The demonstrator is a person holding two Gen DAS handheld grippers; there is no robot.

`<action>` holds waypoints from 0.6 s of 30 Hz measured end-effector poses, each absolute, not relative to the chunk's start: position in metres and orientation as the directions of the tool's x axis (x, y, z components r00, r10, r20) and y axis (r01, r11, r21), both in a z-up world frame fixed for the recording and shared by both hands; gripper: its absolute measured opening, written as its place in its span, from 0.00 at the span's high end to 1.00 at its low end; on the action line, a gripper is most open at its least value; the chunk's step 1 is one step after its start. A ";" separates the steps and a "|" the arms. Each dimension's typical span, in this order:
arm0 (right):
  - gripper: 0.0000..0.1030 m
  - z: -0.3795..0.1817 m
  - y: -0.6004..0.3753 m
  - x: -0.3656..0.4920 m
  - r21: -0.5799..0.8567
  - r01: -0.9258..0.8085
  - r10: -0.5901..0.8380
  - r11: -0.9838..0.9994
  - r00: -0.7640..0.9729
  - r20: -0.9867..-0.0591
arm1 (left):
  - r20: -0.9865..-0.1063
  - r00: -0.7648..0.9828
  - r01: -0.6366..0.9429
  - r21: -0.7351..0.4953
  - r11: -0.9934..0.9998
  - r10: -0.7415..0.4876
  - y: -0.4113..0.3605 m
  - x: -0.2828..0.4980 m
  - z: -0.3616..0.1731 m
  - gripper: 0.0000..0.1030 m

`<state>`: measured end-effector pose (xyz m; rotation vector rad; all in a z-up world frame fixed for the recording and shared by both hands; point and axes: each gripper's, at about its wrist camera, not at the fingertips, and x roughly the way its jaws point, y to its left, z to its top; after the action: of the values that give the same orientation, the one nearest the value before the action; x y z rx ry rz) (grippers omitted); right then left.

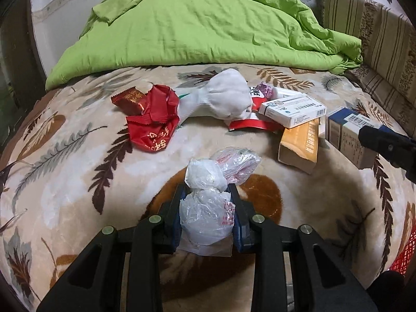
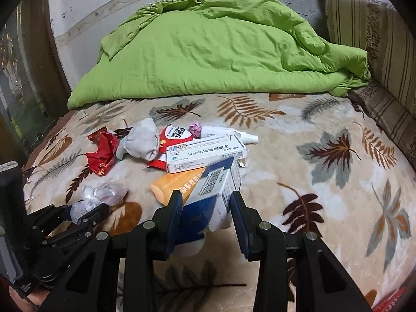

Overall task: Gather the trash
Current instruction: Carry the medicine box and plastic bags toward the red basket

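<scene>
My left gripper (image 1: pixel 206 189) is shut on a crumpled clear plastic bag (image 1: pixel 208 213), which bulges out in front of the fingers; it also shows in the right wrist view (image 2: pixel 88 202). My right gripper (image 2: pixel 206 197) has its fingers on both sides of a blue and white box (image 2: pixel 208 195) with a barcode, which also shows in the left wrist view (image 1: pixel 348 135); contact looks close on both sides. Trash lies on the leaf-print blanket (image 1: pixel 78 169): red wrappers (image 1: pixel 153 119), a white sock (image 1: pixel 223 98), a white medicine box (image 1: pixel 293 110), an orange box (image 1: pixel 301 143).
A green quilt (image 1: pixel 197 26) is heaped at the far side of the bed. A striped cushion (image 1: pixel 377 39) runs along the right edge. A red mesh basket (image 1: pixel 404 254) shows at the lower right. A small purple wrapper (image 2: pixel 195 127) and a white tube (image 2: pixel 234 134) lie behind the boxes.
</scene>
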<state>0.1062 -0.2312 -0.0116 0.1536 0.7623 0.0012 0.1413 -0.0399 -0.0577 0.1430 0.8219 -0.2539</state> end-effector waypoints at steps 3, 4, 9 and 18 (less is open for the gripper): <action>0.60 -0.012 -0.233 0.099 0.152 0.056 0.066 0.987 0.721 -0.689 | -0.737 0.650 0.298 0.022 0.954 -0.186 -0.045 0.138 -0.056 0.71; 0.60 -0.012 -0.234 0.097 0.157 0.058 0.068 0.986 0.720 -0.691 | -0.734 0.651 0.307 0.023 0.951 -0.192 -0.048 0.135 -0.055 0.71; 0.60 -0.004 -0.244 0.067 0.187 0.073 0.075 0.980 0.729 -0.681 | -0.731 0.634 0.382 0.012 0.924 -0.252 -0.071 0.117 -0.045 0.71; 0.60 0.011 -0.301 -0.029 0.230 0.194 0.011 0.954 0.743 -0.670 | -0.716 0.577 0.588 0.031 0.809 -0.392 -0.140 0.063 -0.020 0.71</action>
<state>-0.0290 -0.3006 0.0108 0.2955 0.7297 -0.1017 0.0630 -0.1401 -0.0197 0.2789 0.7624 -0.5818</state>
